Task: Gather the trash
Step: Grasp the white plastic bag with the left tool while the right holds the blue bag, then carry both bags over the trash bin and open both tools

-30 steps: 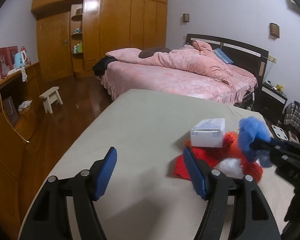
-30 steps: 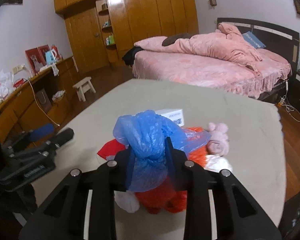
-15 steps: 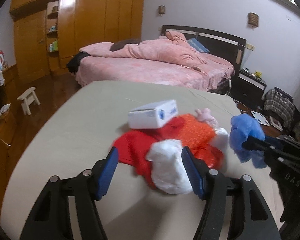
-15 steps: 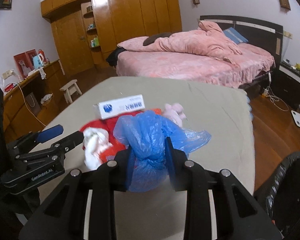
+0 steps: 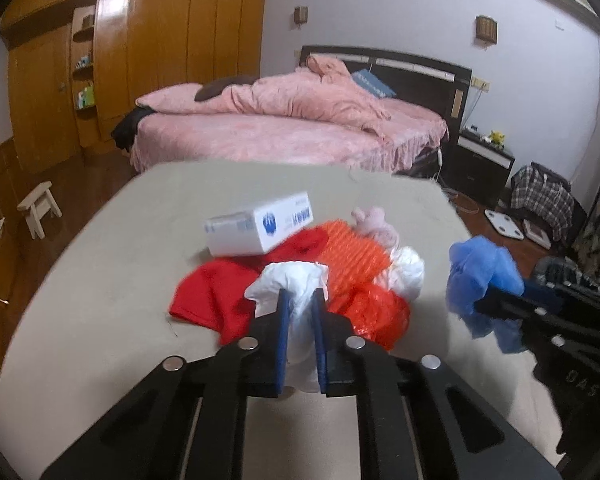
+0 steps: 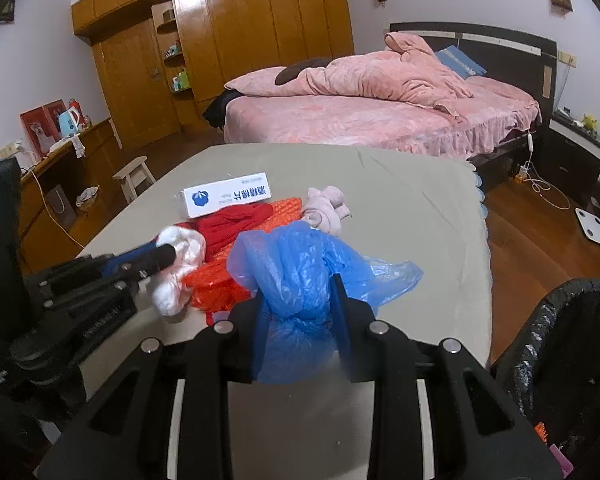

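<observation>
Your left gripper point(image 5: 300, 312) has just been closing and now clamps the white bag point(image 5: 288, 280) near the white box point(image 5: 260, 224); your right gripper point(image 6: 300, 300) still grips the blue bag point(image 6: 300, 272); box writing unreadable

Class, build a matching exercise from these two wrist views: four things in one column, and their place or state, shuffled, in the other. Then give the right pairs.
Things
1. blue bag
2. white bag
3. white box
4. bin

Places or states
A. on the red cloth, at the far end of the pile
B. on the floor, beside the table
C. pinched in the left gripper, whose jaws have just closed
D. gripped by the right gripper

Pairs: 1-D, 2-C, 3-A, 4-B
</observation>
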`<state>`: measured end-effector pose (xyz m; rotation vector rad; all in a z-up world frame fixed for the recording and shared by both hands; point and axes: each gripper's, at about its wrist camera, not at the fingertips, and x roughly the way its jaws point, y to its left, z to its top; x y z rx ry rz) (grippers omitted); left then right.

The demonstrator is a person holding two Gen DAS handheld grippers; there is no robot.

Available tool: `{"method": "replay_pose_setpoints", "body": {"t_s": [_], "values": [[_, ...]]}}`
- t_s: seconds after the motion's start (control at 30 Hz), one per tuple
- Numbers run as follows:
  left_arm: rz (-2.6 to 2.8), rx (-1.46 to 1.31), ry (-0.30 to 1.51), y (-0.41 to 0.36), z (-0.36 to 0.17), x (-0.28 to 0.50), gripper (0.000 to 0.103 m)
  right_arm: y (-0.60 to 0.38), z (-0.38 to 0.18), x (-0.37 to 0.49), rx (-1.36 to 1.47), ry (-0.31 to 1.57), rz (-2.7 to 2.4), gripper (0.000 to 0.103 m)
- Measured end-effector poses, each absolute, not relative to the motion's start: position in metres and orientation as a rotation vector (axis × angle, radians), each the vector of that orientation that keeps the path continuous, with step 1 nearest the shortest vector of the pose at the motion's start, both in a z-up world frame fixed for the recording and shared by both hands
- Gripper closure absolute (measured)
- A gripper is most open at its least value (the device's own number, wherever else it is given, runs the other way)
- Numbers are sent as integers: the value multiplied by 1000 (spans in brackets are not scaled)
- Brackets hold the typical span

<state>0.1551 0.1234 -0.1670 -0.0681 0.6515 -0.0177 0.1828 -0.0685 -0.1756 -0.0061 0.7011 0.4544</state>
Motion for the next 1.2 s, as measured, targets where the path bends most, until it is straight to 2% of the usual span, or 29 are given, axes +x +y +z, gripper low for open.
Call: {"method": "replay_pose_setpoints", "body": {"t_s": [0.23,0.57,1.2], "values": [[-36,-65,587,121,-133,138,92,-80,-153,169,12,656,456,75],[-73,-57,573,96,-113,128,92,-110,-130,148,24,630,414,75],[-274,-10,547,-7,-93,119,92,-214,-112,103,69,599,210,75]]}}
